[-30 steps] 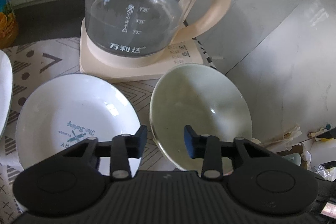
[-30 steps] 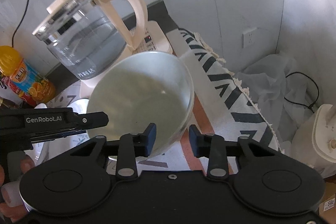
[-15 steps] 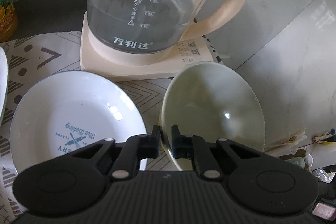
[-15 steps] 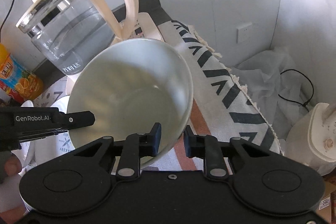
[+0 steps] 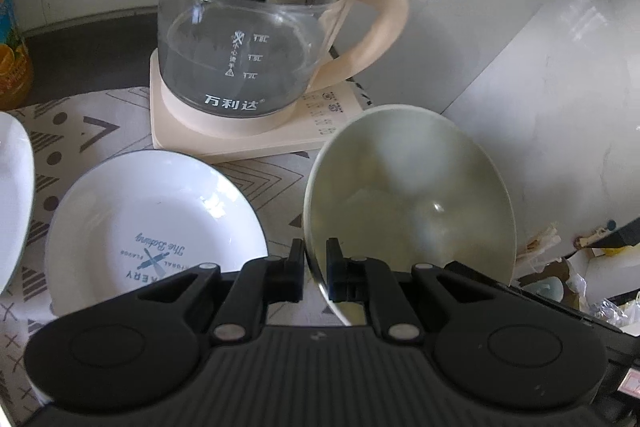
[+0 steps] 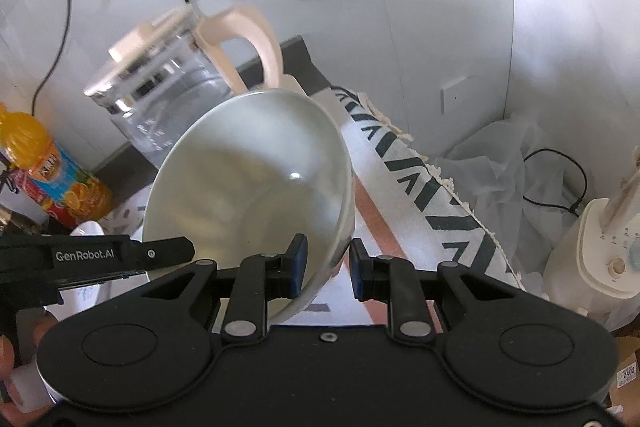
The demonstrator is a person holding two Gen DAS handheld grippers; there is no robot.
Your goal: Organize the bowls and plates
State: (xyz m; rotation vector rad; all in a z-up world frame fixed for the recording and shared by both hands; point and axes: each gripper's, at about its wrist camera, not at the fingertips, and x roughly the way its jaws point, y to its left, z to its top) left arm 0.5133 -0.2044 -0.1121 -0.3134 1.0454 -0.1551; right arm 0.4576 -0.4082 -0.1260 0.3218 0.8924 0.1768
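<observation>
Pale green bowl (image 5: 412,203), centre-right of the left wrist view, tipped on edge with its mouth facing the camera; inside bare, nothing in it. Left tool (image 5: 315,273) pinches its near rim, one finger outside, one inside. In the right wrist view the same bowl (image 6: 248,187) fills the centre, tilted, and the right tool (image 6: 327,267) grips its lower right rim; fingers pressed on the wall from both sides. The left tool's arm, lettered, enters that view from the left edge.

White plate (image 5: 152,231), lower left of the left wrist view, lies flat on the patterned cloth (image 5: 80,131) with blue print in its well; nothing on it. Its near edge is hidden behind the tool body. A second white dish (image 5: 14,195) is cut off by the left edge; cannot tell its shape.

Glass kettle (image 5: 256,39) stands on its cream base (image 5: 240,135) behind plate and bowl, upper centre; clear water low in it, lid on. Bowl rim overlaps the base's right corner in the picture; contact unclear.

Orange drink bottle (image 6: 52,175) at the left edge of the right wrist view, partly cut off. The desk (image 5: 92,47) shows dark behind the cloth. White appliance (image 6: 596,251) at lower right, only part seen. Fingers of a hand (image 6: 8,351) show at lower left, blurred.
</observation>
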